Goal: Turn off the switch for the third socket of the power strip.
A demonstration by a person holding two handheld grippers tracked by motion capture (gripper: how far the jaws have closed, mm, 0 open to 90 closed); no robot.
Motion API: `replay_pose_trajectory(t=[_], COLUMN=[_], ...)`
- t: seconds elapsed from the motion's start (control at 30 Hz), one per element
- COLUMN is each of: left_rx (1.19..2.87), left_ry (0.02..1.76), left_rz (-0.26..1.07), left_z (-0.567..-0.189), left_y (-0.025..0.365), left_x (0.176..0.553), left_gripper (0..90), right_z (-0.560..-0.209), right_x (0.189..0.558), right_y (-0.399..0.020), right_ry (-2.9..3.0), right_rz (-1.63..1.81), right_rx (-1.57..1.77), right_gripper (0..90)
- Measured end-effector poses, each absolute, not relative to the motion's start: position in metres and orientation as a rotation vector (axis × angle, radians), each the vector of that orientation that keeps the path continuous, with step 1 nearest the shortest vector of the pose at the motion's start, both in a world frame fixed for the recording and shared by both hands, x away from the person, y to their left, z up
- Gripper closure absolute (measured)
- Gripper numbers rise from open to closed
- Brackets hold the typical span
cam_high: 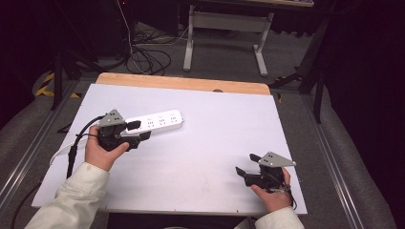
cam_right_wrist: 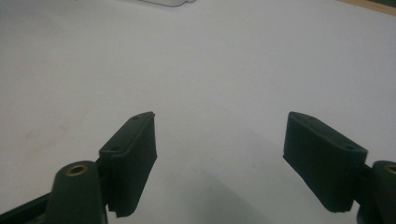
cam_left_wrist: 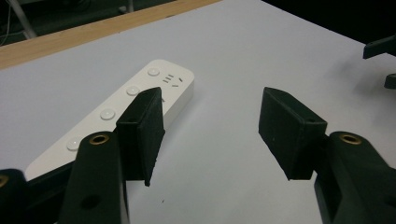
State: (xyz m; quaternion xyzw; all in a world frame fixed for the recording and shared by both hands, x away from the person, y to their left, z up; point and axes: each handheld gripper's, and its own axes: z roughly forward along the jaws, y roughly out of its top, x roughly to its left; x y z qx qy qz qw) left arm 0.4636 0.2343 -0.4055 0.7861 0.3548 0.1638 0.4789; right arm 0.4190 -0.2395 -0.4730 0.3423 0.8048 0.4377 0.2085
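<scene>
Tongs in the left hand gape empty just beside the long white plastic power strip (its length running away rightward); right tongs, also open, sit well apart from it.

White power strip flat on table, far-left.

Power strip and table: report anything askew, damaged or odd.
Nothing stands out. The white power strip lies flat and intact on the white table, angled slightly. The left gripper is beside it, jaws open and empty.
</scene>
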Motion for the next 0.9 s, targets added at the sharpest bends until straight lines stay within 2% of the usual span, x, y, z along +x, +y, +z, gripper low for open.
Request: replay_pose_trajectory(t=[0.63,0.9], left_rx=[1.969,1.953], left_ry=[0.888,0.877], left_rz=[0.444,0.423], left_z=[-0.397,-0.397], left_y=[0.217,0.204], left_x=[0.497,0.51], left_gripper=[42.9,44.8], right_z=[-0.474,-0.474], right_x=[0.423,0.423], right_y=[-0.236,-0.236], right_ry=[2.261,2.265], right_rz=[1.23,1.237], right_rx=[0.935,0.928], right_gripper=[26.0,25.9])
